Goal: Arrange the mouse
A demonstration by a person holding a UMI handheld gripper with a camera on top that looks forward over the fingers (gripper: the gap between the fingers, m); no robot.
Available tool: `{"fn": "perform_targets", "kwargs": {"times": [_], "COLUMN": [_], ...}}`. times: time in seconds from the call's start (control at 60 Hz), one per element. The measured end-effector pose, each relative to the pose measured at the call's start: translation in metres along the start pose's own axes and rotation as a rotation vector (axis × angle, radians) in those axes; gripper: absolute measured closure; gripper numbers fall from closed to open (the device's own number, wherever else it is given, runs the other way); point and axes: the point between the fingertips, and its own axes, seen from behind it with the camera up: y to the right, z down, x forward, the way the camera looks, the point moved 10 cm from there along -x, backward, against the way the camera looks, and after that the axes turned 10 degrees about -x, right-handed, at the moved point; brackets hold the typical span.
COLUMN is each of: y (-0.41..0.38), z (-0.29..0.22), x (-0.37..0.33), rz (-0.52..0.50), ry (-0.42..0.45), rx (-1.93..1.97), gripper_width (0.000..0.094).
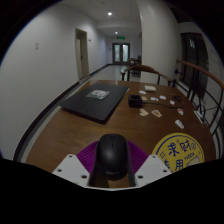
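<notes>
- A black mouse (111, 157) is seen between the two fingers of the gripper (111, 172), with the purple pads (88, 158) close at either side of it.
- The fingers appear drawn in about the mouse, and it is judged to be held; whether both pads truly press on it cannot be told for certain, since the contact lines are hidden by its body.
- The mouse is carried low over the near edge of the wooden table (75, 128); whether it is touching the wood or just clear of it cannot be told.
- Taking the mouse as landmark: a dark mat (96, 100) lies beyond it and somewhat to the left, well apart.
- A yellow round label with red characters (180, 153) lies just beside the mouse, to the right.
- Small white cards and oddments (152, 99) are scattered farther beyond it, to the right.
- The step in hand is judged to be the carrying of the mouse toward its place, probably the dark mat.
- The grip should be kept even, so that the rounded shell is not squeezed out forward.
- The mouse should be kept level and brought down flat, squared to the mat's edge, before the fingers are eased apart.
- The yellow label should be passed clear of.
</notes>
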Motion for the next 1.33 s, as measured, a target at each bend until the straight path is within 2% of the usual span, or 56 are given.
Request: {"fn": "perform_targets", "kwargs": {"times": [0.1, 0.167, 0.25, 0.35, 0.4, 0.45, 0.533, 0.6, 0.683, 0.817, 0.85, 1.0, 1.033, 1.067, 1.083, 1.1, 1.333], "y": [-0.002, -0.005, 0.007, 0.051, 0.080, 0.107, 0.149, 0.173, 0.175, 0.171, 0.170, 0.172, 0.173, 0.177, 0.178, 0.178, 0.196], "z": [-0.002, -0.005, -0.030, -0.064, -0.070, -0.067, -0.030, 0.000, 0.047, 0.079, 0.080, 0.078, 0.078, 0.078, 0.078, 0.078, 0.102], "x": [-0.002, -0.014, -0.055, -0.123, -0.147, -0.167, -0.164, -0.138, -0.108, -0.079, -0.074, -0.080, -0.086, -0.094, -0.101, -0.107, -0.194], "rz": [-0.017, -0.065, -0.087, -0.011, 0.034, 0.064, 0.108, 0.134, 0.117, 0.113, 0.119, 0.059, 0.053, 0.050, 0.051, 0.050, 0.027], "ry": [0.010, 0.030, 0.146, 0.311, 0.366, 0.384, 0.333, 0.222, 0.107, 0.024, 0.041, -0.003, -0.001, 0.016, 0.027, 0.038, 0.185], "rx": [-0.038, -0.061, -0.044, -0.028, -0.013, 0.019, 0.075, 0.100, 0.100, 0.096, 0.085, 0.024, 0.032, 0.039, 0.040, 0.038, 0.081], "gripper_width": [0.0578, 0.0593, 0.0594, 0.0597, 0.0598, 0.0597, 0.0598, 0.0598, 0.0599, 0.0597, 0.0593, 0.0395, 0.0239, 0.0161, 0.0091, 0.0068, 0.0081]}}
